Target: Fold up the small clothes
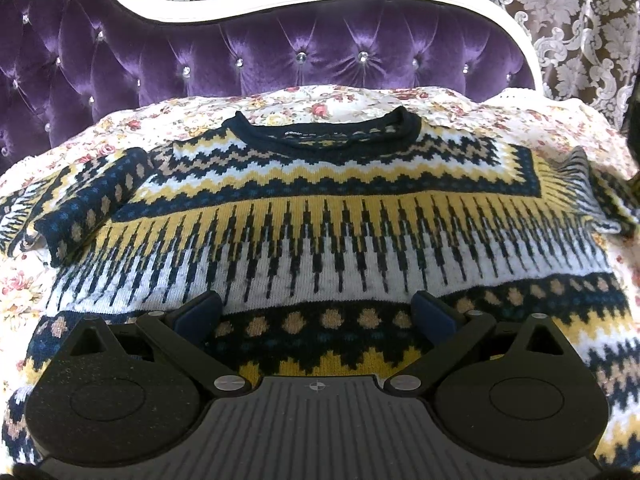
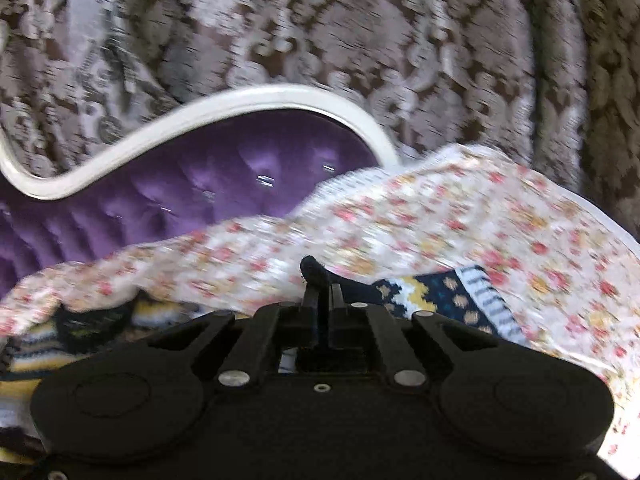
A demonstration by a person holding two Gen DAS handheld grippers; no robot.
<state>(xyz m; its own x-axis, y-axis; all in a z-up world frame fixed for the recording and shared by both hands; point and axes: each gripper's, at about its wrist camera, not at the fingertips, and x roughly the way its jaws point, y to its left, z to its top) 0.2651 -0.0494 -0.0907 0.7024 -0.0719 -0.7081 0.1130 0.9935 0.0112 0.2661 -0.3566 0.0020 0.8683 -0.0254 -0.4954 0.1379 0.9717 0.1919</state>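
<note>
Left sleeve point(image 1: 86, 200): already turned in, lying diagonally over the chest of the patterned knit sweater point(image 1: 320, 216), cuff end toward the lower left. First fold looks done, by my reading

Sweater: spread front-up on the floral bedspread point(image 1: 360, 100), navy neckline point(image 1: 326, 132) toward the purple tufted headboard point(image 1: 256, 52), hem toward the camera. Body lies mostly flat, a few shallow ripples across the white band

Left gripper point(image 1: 318, 312): jaws spread wide, nothing between them, blue pads point(image 1: 200, 310) just over the lower dotted band of the sweater. Whether the tips touch the knit I cannot tell

Right sleeve point(image 1: 580, 192): on the far right of the left wrist view it stands bunched and partly raised, not yet laid across the body

Right gripper point(image 2: 324, 292): fingers pressed close together, clenched on a dark navy edge of knit point(image 2: 316, 270) that pokes up between them, probably the cuff or rim of that sleeve. Picture is smeared, so detail is poor. A strip of the sweater's pattern point(image 2: 444, 300) shows just right of the fingers against the bedspread

Progress, as judged: early to middle. One sleeve in; second sleeve gripped but not placed. Folding the body hem-to-neck remains
</note>
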